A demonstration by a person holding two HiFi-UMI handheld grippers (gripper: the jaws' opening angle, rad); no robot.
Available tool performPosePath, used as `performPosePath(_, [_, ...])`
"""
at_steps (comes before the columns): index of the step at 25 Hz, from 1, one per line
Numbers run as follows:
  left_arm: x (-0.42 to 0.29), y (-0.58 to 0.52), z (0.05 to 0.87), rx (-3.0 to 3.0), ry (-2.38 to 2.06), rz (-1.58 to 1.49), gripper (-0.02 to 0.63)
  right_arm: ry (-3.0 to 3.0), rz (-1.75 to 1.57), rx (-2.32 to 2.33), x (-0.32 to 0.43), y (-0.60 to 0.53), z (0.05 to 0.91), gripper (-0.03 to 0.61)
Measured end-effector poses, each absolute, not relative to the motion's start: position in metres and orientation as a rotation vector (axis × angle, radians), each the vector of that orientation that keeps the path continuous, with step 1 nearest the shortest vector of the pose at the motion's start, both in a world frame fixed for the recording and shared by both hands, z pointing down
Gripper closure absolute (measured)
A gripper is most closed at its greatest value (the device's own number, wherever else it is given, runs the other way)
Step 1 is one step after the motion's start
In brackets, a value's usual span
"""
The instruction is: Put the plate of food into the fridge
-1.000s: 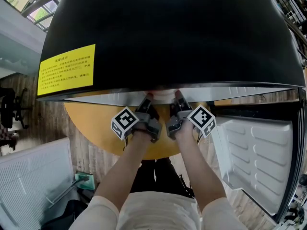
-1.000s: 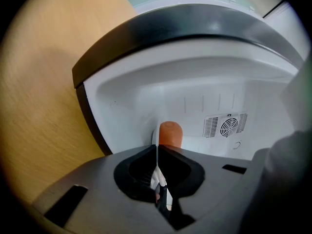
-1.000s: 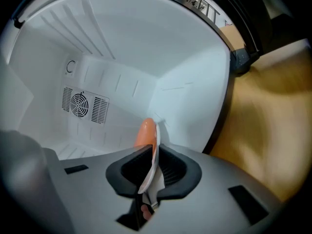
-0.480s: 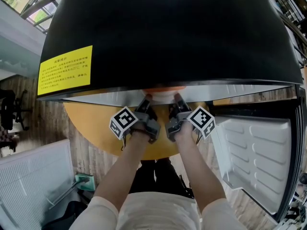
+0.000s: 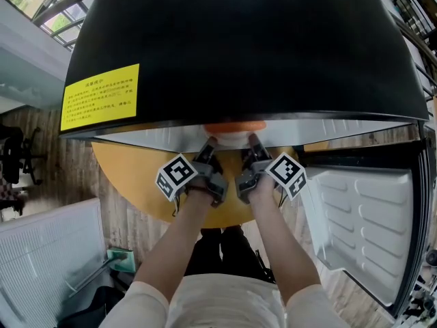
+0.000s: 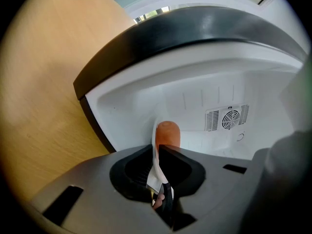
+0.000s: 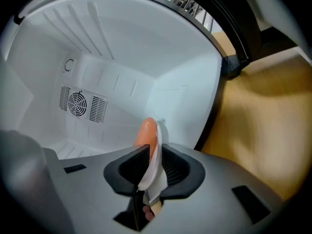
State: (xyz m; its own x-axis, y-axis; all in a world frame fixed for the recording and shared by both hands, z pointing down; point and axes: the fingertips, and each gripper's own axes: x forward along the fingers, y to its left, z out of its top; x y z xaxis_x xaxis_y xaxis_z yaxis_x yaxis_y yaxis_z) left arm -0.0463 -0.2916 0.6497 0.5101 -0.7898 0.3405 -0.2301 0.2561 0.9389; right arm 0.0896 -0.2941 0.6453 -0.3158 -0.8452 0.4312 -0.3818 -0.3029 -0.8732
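Both grippers hold one white plate (image 5: 232, 139) by its near rim, right at the mouth of the small black fridge (image 5: 239, 46). My left gripper (image 5: 208, 146) is shut on the plate's rim (image 6: 157, 162), and my right gripper (image 5: 252, 142) is shut on the rim (image 7: 152, 167) as well. An orange piece of food (image 5: 234, 126) lies on the plate and pokes past the jaws as an orange lump (image 6: 167, 133), (image 7: 146, 132). Most of the plate is hidden under the fridge's top. Beyond the jaws I see the fridge's white inside with a round fan grille (image 6: 230, 117), (image 7: 78, 103).
The fridge stands on a round wooden table (image 5: 130, 173). Its door (image 5: 369, 217) hangs open at the right, white inner liner facing up. A yellow label (image 5: 99, 96) sits on the fridge top. A white radiator-like panel (image 5: 48, 265) stands low left on the plank floor.
The plate and its orange food have come further into view at the fridge mouth. Both grippers have stayed almost where they were, still shut on the rim.
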Motion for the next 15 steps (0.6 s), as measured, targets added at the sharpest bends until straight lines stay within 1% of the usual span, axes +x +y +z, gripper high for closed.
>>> performPosePath(3, [-0.047,-0.289,0.649,1.297,-1.013,-0.481,0.577,1.558,-1.65,-1.544,0.09,-0.292,0.643,0.494])
performPosePath(15, [-0.059,-0.252,0.641,1.319,-1.021,-0.471,0.575,1.597,-1.676,-1.48,0.078,-0.26,0.634,0.495])
